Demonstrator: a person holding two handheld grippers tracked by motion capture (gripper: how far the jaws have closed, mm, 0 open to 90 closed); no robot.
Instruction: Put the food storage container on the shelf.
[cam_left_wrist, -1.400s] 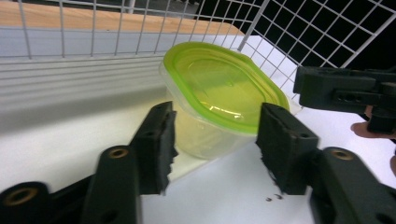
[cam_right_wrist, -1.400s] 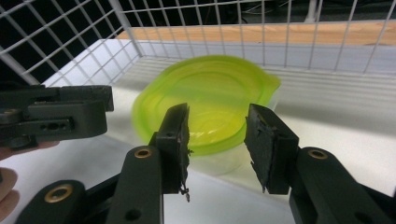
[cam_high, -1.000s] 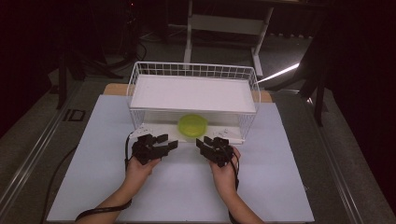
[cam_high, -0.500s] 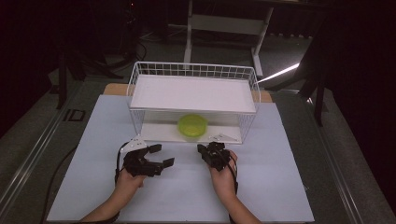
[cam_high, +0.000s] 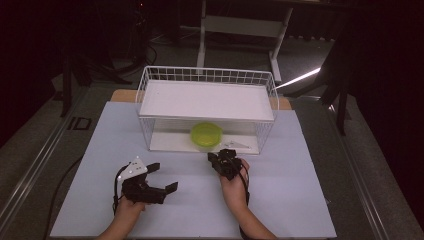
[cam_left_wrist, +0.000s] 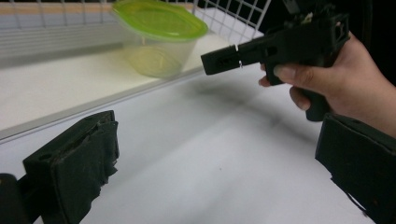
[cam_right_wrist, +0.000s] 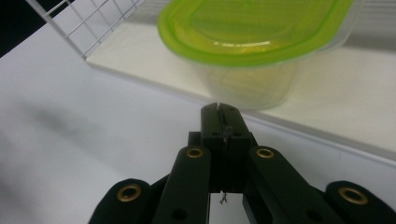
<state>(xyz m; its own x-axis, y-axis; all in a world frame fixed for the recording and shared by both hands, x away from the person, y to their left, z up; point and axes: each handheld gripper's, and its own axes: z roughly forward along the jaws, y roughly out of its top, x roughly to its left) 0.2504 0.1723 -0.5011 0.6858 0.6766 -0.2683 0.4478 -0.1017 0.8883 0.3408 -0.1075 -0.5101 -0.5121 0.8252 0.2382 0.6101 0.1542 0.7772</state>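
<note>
Just beyond the right gripper (cam_right_wrist: 219, 109) (fingers pressed together, touching nothing) sits the green-lidded container (cam_right_wrist: 254, 35).

The left gripper (cam_high: 161, 180) has just been opening its empty jaws wide; the right gripper (cam_high: 216, 159) is clamped together.

A clear plastic tub with a lime-green lid (cam_high: 206, 135) shows a pale yellowish tint through its wall. The wire basket (cam_high: 150, 82) is white, its mesh a grid of small squares, and the shelf board (cam_high: 200, 100) inside is plain white. The tabletop sheet (cam_high: 280, 200) is pale bluish-white. Both hand-held grippers, left (cam_high: 162, 179) and right (cam_high: 216, 159), are matte black; brass-coloured rivets (cam_right_wrist: 194, 152) dot the right one.
</note>
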